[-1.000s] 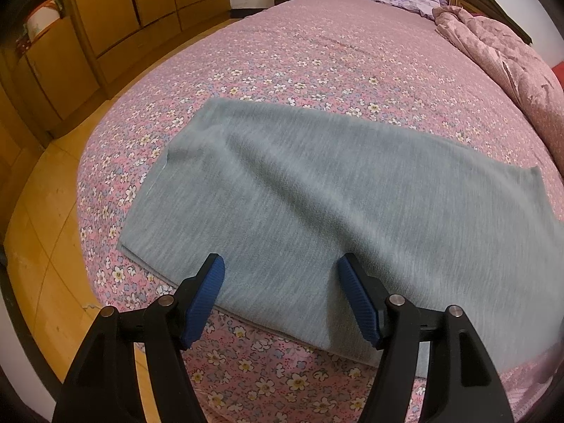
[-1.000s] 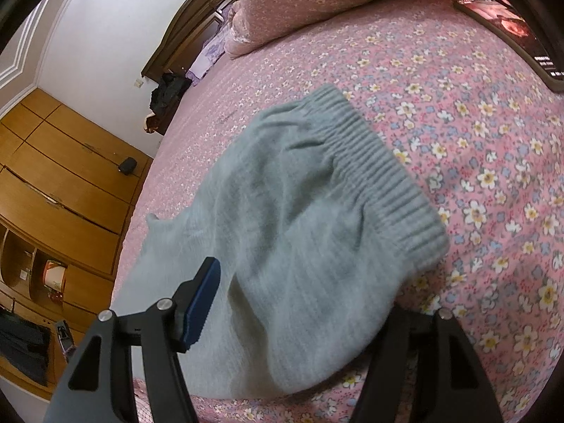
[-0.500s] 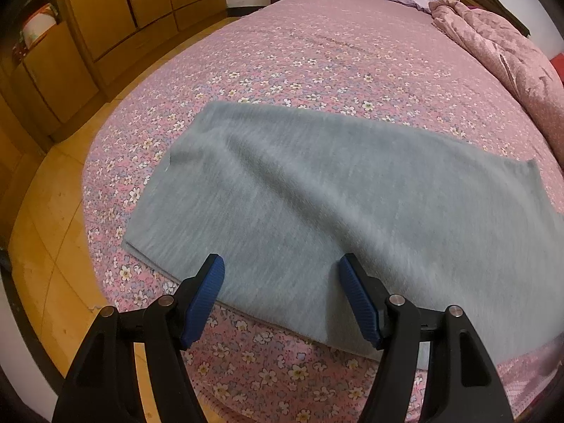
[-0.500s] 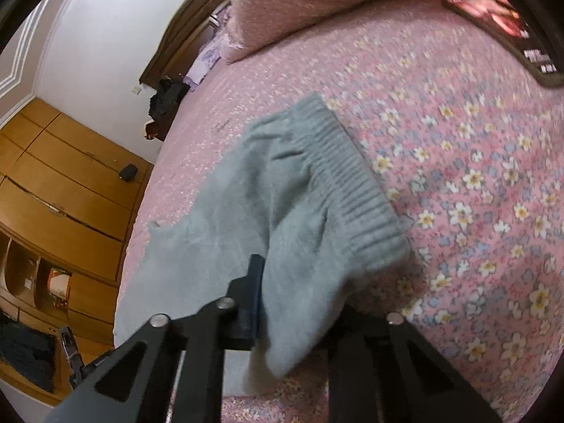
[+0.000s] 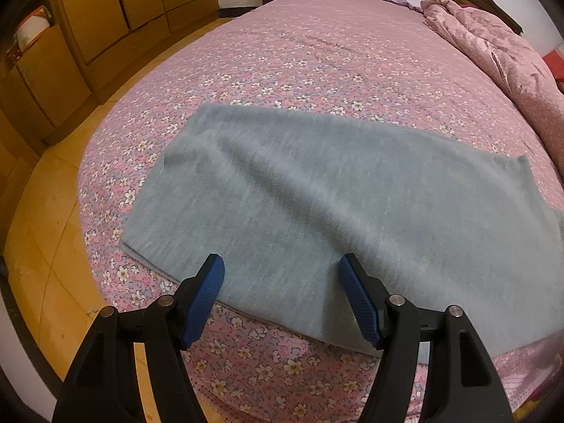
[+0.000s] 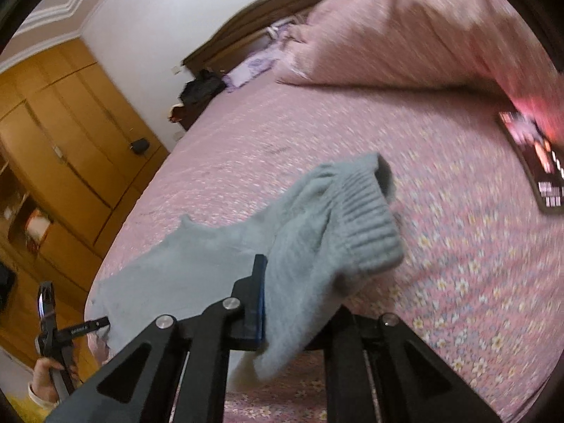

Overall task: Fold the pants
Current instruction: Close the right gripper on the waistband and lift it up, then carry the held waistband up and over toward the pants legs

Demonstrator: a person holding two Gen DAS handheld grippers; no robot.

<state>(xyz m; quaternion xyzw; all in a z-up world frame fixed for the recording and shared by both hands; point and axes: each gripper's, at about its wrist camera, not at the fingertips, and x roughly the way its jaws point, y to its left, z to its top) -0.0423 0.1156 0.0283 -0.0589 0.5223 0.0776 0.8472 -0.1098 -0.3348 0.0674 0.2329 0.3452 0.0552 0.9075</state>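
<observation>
Grey knit pants (image 5: 317, 197) lie flat across the pink floral bedspread (image 5: 299, 53). My left gripper (image 5: 282, 292) hovers open just above their near edge, its blue pads (image 5: 204, 296) apart with nothing pinched. In the right wrist view my right gripper (image 6: 289, 296) is shut on the pants (image 6: 303, 268) close to the ribbed waistband (image 6: 366, 225). That end is lifted off the bed and bunched; its right finger is hidden behind the fabric. The left gripper (image 6: 53, 328), held by a hand (image 6: 42, 377), shows at the far left by the leg end.
A crumpled pink quilt (image 5: 500, 56) lies along the bed's right side. A dark flat book (image 6: 532, 165) rests on the bedspread to the right. Wooden wardrobes (image 5: 105, 17) and wooden floor (image 5: 42, 246) border the bed on the left; the headboard (image 6: 275, 17) is far.
The right gripper went from open around the pants to shut on them near the waistband, then rose and rolled, lifting that end. The left gripper stayed open in place.
</observation>
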